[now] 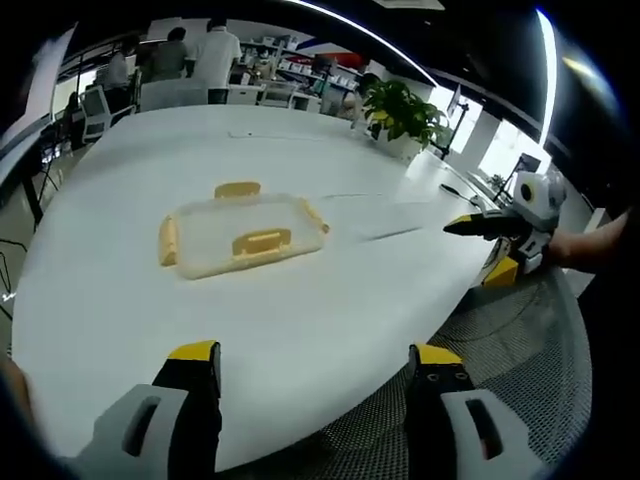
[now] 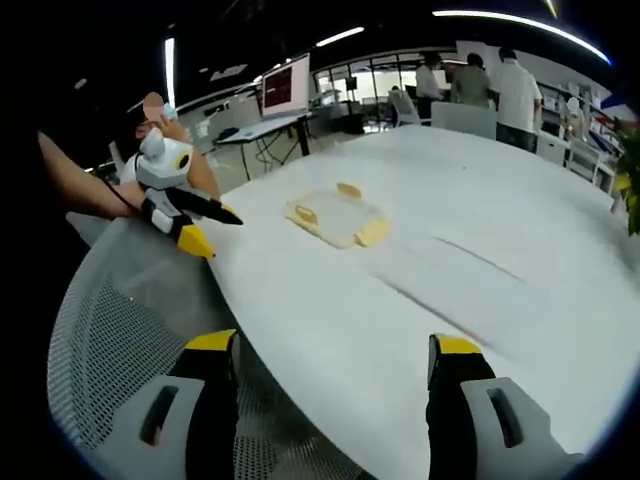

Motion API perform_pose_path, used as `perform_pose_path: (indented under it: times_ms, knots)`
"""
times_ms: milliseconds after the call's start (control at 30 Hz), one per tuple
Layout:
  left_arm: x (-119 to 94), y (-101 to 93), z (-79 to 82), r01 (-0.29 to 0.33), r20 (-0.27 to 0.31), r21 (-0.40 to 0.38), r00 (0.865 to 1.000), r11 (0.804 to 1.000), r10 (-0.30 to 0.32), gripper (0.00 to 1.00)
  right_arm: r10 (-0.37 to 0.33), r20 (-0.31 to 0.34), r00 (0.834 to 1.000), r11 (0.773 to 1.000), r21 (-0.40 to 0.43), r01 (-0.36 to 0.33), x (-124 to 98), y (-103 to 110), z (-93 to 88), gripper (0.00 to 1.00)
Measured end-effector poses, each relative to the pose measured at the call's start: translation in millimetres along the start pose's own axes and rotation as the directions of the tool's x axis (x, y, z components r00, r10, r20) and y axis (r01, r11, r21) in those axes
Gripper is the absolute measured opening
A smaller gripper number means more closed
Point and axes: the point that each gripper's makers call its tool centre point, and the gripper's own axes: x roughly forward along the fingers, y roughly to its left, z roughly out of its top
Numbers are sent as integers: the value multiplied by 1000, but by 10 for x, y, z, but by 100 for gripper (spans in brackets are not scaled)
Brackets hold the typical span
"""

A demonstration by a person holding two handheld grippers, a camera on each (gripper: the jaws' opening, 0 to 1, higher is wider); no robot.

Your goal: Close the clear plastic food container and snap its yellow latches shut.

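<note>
The clear plastic food container [image 1: 240, 235] lies flat on the white table [image 1: 120, 300], with yellow latches [image 1: 262, 241] on its sides. I cannot tell whether the latches are snapped down. My left gripper [image 1: 315, 358] is open over the table's near edge, well short of the container. My right gripper [image 1: 478, 250] comes in from the right at the table edge, held by a hand. In the right gripper view the container [image 2: 335, 218] sits far ahead of my open right gripper [image 2: 333, 347]. The left gripper [image 2: 213, 230] hangs at the left table edge.
A grey mesh chair [image 2: 110, 330] stands below the table edge near both grippers. A potted plant [image 1: 405, 112] sits on the far side of the table. People [image 1: 215, 55] and desks with a monitor [image 2: 285, 88] are in the background.
</note>
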Motion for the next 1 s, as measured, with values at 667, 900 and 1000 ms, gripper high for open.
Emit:
perform_pose_path:
  times_ms: [667, 900, 1000]
  knots:
    - [-16, -132, 76, 53, 27, 34, 998, 998, -54, 72, 36, 83, 996, 999, 16, -38, -41, 72, 171, 78]
    - [-39, -187, 160, 88, 77, 14, 993, 996, -89, 75, 47, 86, 995, 999, -7, -47, -34, 115, 198, 80]
    - [-78, -151, 205, 76, 100, 13, 992, 997, -77, 75, 50, 85, 995, 999, -20, -49, -52, 136, 213, 80]
